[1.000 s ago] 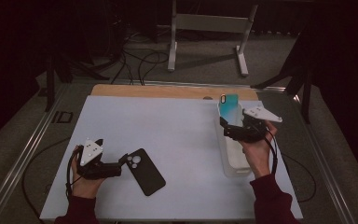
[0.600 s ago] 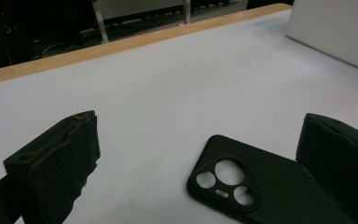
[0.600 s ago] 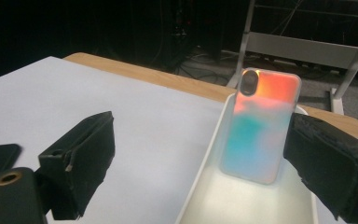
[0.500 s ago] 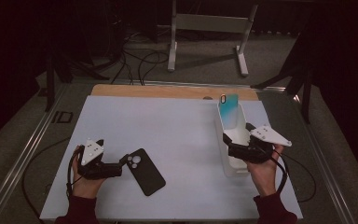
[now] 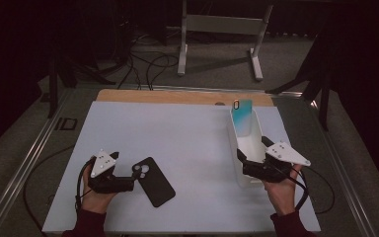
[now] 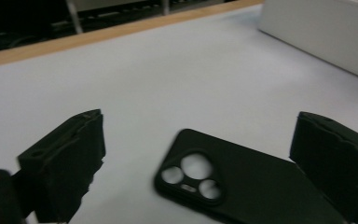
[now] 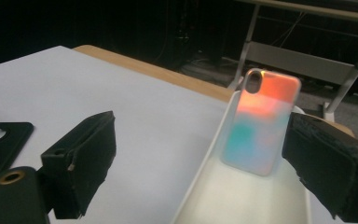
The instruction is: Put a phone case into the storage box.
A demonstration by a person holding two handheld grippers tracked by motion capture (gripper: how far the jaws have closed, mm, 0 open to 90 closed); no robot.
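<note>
A: Where is the left tool (image 5: 134, 179)?
B: Low on the white tabletop (image 5: 177, 133), held in the person's left hand (image 5: 96, 195). Its jaws stand wide apart, and in the left gripper view the black phone case (image 6: 242, 179) lies flat between them, back up, with its camera cutout toward the lens. Neither jaw touches it.

A: And from above?
B: The black phone case (image 5: 153, 181) lies at an angle near the front edge, its camera end just beside the left tool's tips.

A: The right side?
B: The right tool (image 5: 243, 160) is at the near end of a long white bin (image 5: 233, 143) that runs away from the person along the right part of the tabletop. The right hand (image 5: 281, 190) grips it from below. Its jaws are parted too and clasp nothing; in the right gripper view they spread to either side of the bin's near end.

A: Anything in the bin?
B: An iridescent phone case (image 7: 262, 122) stands upright against the far wall, orange at the top and teal lower down, with an oval camera hole in its upper corner. From above the iridescent phone case (image 5: 242, 116) looks mostly teal.

A: Behind the tabletop?
B: A wooden strip (image 5: 177, 97) along the far edge, then dark floor with cables (image 5: 143, 61) and a grey metal stand (image 5: 222, 29).
</note>
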